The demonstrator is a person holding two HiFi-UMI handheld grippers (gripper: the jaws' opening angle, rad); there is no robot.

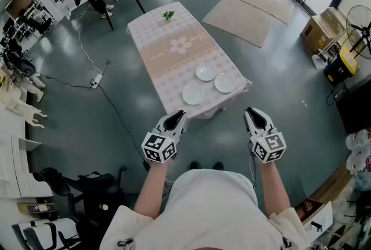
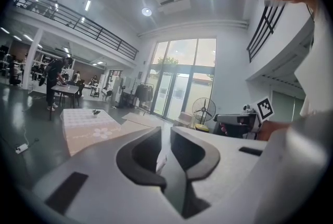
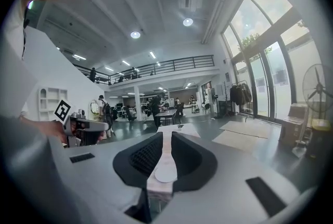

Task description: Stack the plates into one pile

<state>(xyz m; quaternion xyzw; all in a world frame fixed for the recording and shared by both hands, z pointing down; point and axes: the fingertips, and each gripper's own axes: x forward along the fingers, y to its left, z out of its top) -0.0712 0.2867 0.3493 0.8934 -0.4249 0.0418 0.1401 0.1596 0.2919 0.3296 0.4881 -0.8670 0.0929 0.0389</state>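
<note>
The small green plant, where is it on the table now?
Head view: the small green plant sits at the far end of the cloth-covered table, beyond the white flower print, far from the three white plates.

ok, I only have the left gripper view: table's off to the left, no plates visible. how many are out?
Observer: Three plates, on the near end of the table.
Operator: any stacked yet?
Observer: No, each lies flat on the table, none on another.
Operator: right tongs holding anything?
Observer: No, the right gripper hangs short of the table with nothing between its tongs.
</note>
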